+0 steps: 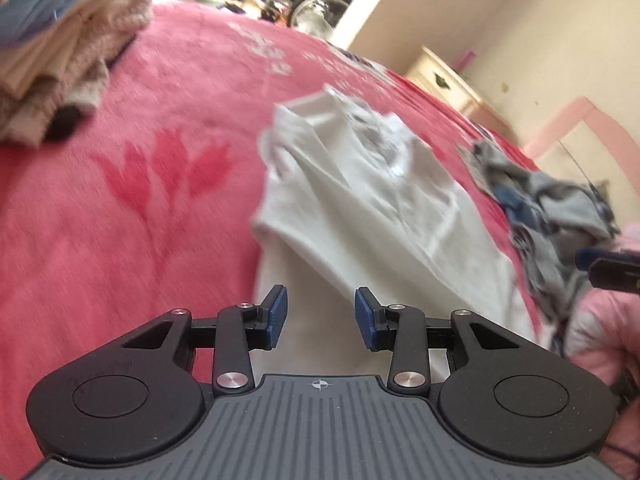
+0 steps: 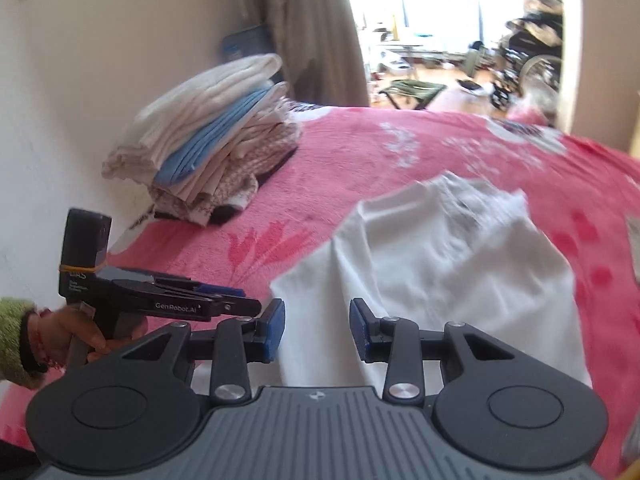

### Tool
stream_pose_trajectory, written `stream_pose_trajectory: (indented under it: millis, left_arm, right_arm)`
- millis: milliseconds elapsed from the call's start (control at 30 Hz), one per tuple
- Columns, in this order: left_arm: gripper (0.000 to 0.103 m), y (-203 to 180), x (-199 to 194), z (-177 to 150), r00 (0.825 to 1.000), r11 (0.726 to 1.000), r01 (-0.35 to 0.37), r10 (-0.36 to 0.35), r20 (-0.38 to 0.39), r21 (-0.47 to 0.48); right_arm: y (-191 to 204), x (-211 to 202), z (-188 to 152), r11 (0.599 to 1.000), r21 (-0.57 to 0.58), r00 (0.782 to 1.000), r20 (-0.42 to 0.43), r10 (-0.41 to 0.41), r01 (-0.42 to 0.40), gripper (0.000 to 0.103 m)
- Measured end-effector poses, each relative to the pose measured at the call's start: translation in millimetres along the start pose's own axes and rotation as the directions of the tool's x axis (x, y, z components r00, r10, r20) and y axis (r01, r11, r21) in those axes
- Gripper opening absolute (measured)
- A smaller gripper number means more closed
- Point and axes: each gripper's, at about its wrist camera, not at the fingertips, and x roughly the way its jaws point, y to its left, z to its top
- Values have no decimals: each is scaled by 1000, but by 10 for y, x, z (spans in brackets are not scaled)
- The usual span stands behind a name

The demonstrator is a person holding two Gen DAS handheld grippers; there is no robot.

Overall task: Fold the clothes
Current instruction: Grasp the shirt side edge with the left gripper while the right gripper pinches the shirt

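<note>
White garment lies crumpled on the pink blanket, reaching from centre toward 6 o'clock in both wrist views. Left gripper has its blue pads spread wide above the cloth's near edge, holding nothing. Right gripper is equally spread and empty. Folded stack sits at 10 o'clock, grey clothes at 3 o'clock
</note>
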Motion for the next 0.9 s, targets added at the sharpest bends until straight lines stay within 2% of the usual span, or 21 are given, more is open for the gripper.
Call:
stream_pose_trajectory:
  millis: [67, 200, 300, 400, 433, 500, 533, 567, 633, 700, 767, 867, 900]
  left_arm:
    - [37, 102, 80, 132, 999, 1000, -22, 22, 25, 4]
    - [39, 233, 309, 300, 999, 999, -11, 10, 32, 31]
    - [39, 309, 432, 339, 999, 999, -2, 1, 33, 33]
    - [38, 359, 507, 340, 999, 1000, 6, -7, 40, 29]
    - [38, 376, 532, 341, 999, 1000, 9, -10, 42, 27]
    - [33, 409, 583, 341, 999, 1000, 14, -15, 47, 24]
    - [29, 426, 608, 342, 999, 1000, 16, -17, 49, 23]
    - [27, 443, 633, 342, 998, 1000, 19, -20, 51, 22]
    - [15, 462, 667, 338, 998, 999, 23, -24, 55, 23]
    - [10, 446, 662, 323, 998, 999, 26, -28, 56, 37]
    - [9, 429, 657, 307, 998, 998, 29, -31, 57, 51]
    - [7, 403, 649, 284, 998, 997, 32, -37, 58, 72]
    - [7, 395, 646, 276, 998, 996, 34, -38, 58, 79]
  right_arm:
    - [82, 301, 93, 998, -61, 1000, -17, -13, 12, 38]
    - [244, 893, 255, 981, -187, 998, -45, -49, 40, 33]
    - [289, 1312, 280, 953, -292, 992, -69, -105, 80, 29]
    - [251, 1659, 257, 937, -338, 986, -105, -133, 90, 27]
    - [175, 1669, 258, 949, -301, 987, -98, -128, 93, 25]
    - [25, 1689, 260, 969, -227, 989, -84, -118, 97, 5]
    - [-51, 1699, 261, 977, -189, 991, -76, -114, 98, 1]
    - [-126, 1709, 262, 984, -151, 992, -69, -110, 99, 0]
    - [-277, 1729, 264, 992, -75, 993, -53, -104, 99, 0]
    - [-462, 1698, 237, 996, 42, 996, -29, -84, 85, 0]
    - [-675, 1677, 174, 980, 194, 999, -20, -33, 36, 0]
    - [-982, 1685, 61, 912, 410, 999, -34, -8, 21, 1]
    - [-1045, 1655, 46, 893, 449, 999, -33, -12, 25, 3]
